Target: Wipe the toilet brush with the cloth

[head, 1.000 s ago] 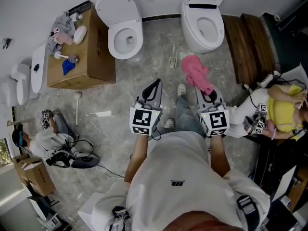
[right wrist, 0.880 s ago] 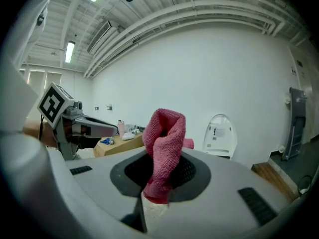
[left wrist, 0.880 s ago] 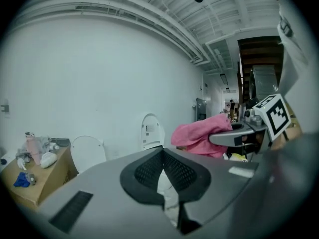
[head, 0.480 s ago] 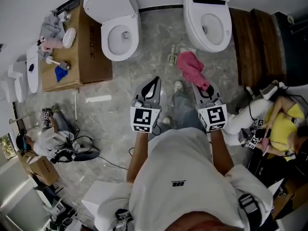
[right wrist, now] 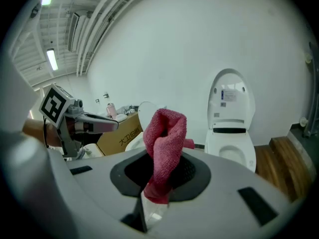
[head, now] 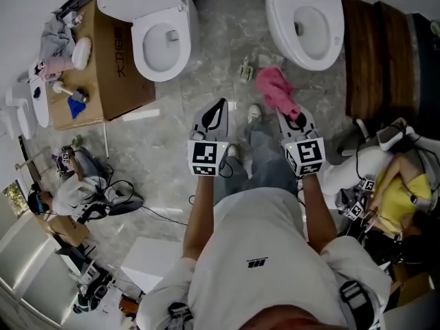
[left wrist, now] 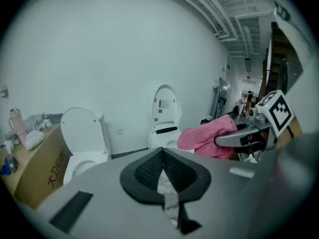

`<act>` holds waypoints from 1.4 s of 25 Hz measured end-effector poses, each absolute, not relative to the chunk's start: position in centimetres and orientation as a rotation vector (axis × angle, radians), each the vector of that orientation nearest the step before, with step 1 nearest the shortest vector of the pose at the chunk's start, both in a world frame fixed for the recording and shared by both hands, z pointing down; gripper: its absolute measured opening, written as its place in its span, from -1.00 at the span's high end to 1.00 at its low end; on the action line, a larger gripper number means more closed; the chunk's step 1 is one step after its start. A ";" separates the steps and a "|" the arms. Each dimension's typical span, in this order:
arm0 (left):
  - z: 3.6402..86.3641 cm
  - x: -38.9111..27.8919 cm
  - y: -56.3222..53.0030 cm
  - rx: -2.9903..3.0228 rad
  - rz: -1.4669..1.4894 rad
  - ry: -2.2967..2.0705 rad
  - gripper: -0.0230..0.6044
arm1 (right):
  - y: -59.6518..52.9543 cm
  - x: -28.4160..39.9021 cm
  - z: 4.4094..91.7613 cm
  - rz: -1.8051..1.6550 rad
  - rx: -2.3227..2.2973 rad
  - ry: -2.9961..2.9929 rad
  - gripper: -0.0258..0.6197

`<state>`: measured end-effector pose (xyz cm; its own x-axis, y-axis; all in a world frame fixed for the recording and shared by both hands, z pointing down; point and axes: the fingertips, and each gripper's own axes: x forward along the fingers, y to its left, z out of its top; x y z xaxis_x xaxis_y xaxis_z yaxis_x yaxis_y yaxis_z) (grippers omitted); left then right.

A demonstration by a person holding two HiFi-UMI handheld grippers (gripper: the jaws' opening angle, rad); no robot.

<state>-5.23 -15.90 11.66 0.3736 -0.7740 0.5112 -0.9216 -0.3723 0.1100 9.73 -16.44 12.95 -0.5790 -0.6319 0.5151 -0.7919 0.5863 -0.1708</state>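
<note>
**Toilet brush (presumed):** slim item [head: 245,69] lying on the floor [head: 213,60], just left of the right-hand toilet [head: 309,26] and between it and the second toilet [head: 155,36]. Its long axis runs toward the wall; which end is the head cannot be told.

**Cloth [head: 275,90]:** pink, clamped in the right gripper [head: 293,115], near that toilet's base.

**Left gripper [head: 219,105]:** jaws together, nothing between them.

**Progress:** cloth in hand, brush not picked up, wiping apparently not begun.
</note>
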 end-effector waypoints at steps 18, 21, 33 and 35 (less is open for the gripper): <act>37.9 -6.1 -18.9 2.146 0.606 -1.353 0.92 | -18.3 9.0 38.5 0.696 1.097 -2.267 0.74; 42.6 -6.5 -18.7 2.158 0.624 -1.323 0.92 | -18.5 8.7 43.1 0.683 1.089 -2.261 0.74; 59.4 -5.9 -19.2 2.275 0.607 -1.188 0.92 | -19.0 9.5 61.6 0.602 1.110 -2.224 0.74; 61.7 -5.5 -19.3 2.306 0.612 -1.152 0.92 | -18.8 9.4 64.1 0.590 1.112 -2.231 0.74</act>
<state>-5.46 -19.28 61.71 0.5438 -0.6030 0.5837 -0.8212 -0.5257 0.2219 9.37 -18.84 64.08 -0.4903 -0.5678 0.6613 -0.8206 0.5564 -0.1306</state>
